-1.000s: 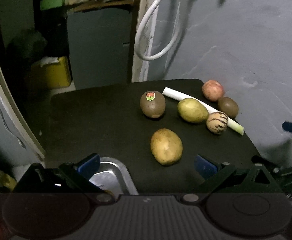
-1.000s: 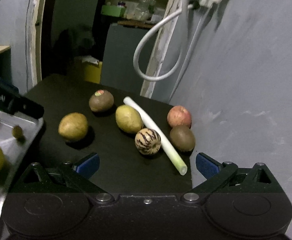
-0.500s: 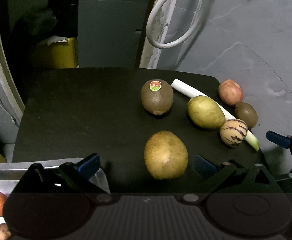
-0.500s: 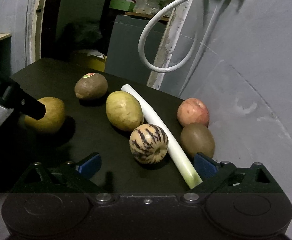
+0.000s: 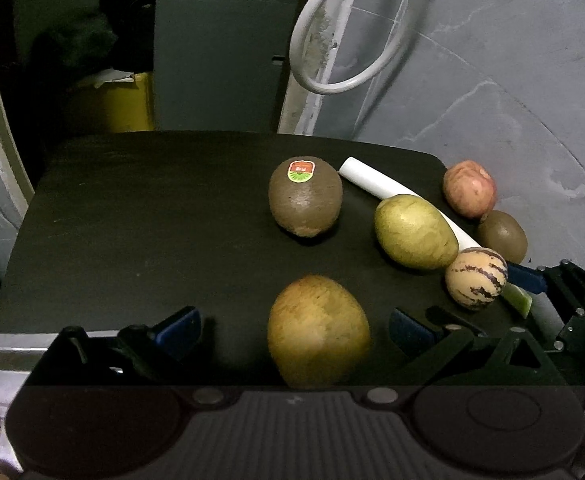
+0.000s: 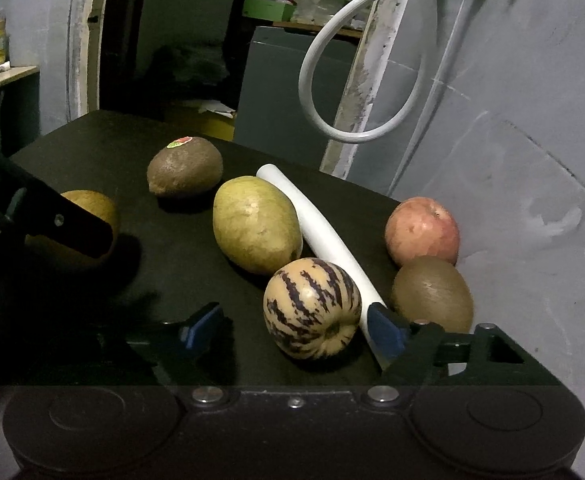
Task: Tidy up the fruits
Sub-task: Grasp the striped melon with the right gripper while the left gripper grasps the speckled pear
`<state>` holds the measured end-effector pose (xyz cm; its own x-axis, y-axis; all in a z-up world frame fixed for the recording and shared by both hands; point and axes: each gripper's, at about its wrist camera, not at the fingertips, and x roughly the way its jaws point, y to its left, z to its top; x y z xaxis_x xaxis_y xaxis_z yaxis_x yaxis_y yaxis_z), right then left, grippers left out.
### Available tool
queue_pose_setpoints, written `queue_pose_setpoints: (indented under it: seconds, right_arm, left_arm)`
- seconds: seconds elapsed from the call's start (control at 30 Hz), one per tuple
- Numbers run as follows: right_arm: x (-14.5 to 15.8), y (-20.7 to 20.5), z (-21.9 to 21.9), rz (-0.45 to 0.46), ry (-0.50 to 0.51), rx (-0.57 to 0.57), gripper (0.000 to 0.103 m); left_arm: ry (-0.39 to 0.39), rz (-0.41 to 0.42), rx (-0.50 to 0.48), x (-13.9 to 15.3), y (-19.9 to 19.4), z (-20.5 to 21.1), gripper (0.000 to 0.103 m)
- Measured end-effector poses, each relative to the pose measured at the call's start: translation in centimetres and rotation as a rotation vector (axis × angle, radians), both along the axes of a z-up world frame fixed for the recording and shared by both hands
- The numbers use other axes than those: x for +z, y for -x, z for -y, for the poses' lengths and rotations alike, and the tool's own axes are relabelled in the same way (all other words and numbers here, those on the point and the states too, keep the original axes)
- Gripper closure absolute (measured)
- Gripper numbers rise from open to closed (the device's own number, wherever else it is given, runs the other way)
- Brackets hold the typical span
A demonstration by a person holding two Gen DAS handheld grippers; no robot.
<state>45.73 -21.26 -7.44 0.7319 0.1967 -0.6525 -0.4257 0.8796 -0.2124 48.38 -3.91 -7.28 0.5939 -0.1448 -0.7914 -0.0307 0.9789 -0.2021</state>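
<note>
On the black table my left gripper is open, with a yellow-brown fruit between its blue pads and a gap on each side. My right gripper straddles a striped melon; its jaws are closing, the right pad is almost at the rind and the left pad is still apart. Behind lie a yellow-green fruit, a stickered kiwi, a white leek, a red apple and a second kiwi.
A metal tray holding small fruits shows at the lower left of the left wrist view. A grey wall runs close along the table's right edge, with a white hose loop hanging behind. The left gripper's finger crosses the yellow-brown fruit.
Both grippers came forward and down over the fruits. The yellow-brown fruit now sits between the left pads, the striped melon between the right pads, and the right jaws have narrowed.
</note>
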Motion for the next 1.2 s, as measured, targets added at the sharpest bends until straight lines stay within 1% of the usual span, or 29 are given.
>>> queue_pose_setpoints:
  seconds: [0.1,0.3,0.4,0.53,0.57,0.7,0.8,0.9,0.97,1.2]
  right_arm:
    - [-0.1,-0.3,0.2,-0.008,-0.026,0.009,0.028]
    - [-0.2,-1.0,0.7,-0.025,-0.074,-0.004,0.03]
    - [-0.3,-1.2,1.0,-0.023,-0.084,-0.027,0.037]
    - [-0.2,-1.2,1.1,-0.009,-0.078,-0.049,0.047]
    - [-0.3,-1.2,1.2,-0.006,-0.077,-0.055,0.048]
    - [-0.4,-1.1,1.0,0.002,-0.07,-0.069,0.048]
    - [-0.4,-0.9,0.7,0.01,-0.064,-0.092,0.049]
    - [-0.5,-0.6,0.3,0.022,-0.058,-0.116,0.049]
    - [-0.5,-0.3,0.2,0.026,-0.058,-0.131,0.049]
    - [-0.3,0.9,0.1,0.022,-0.068,-0.146,0.049]
  left_arm:
    - [0.003,0.0,-0.005,-0.3,-0.3,0.2,0.002]
    - [0.014,-0.011,-0.012,-0.8,-0.8,0.3,0.01]
    - [0.013,-0.015,-0.015,-1.1,-1.0,0.5,0.014]
    - [-0.011,-0.001,-0.028,-1.2,-1.0,0.8,0.018]
    - [-0.014,0.0,-0.029,-1.2,-1.0,0.8,0.02]
    - [-0.031,0.004,-0.034,-1.1,-1.2,1.1,0.024]
    - [-0.057,0.008,-0.041,-1.1,-1.3,1.5,0.03]
    - [-0.072,0.013,-0.056,-1.1,-1.4,1.8,0.036]
    - [-0.058,0.013,-0.062,-1.0,-1.4,1.8,0.043]
    - [-0.052,0.0,-0.059,-0.8,-1.0,1.6,0.044]
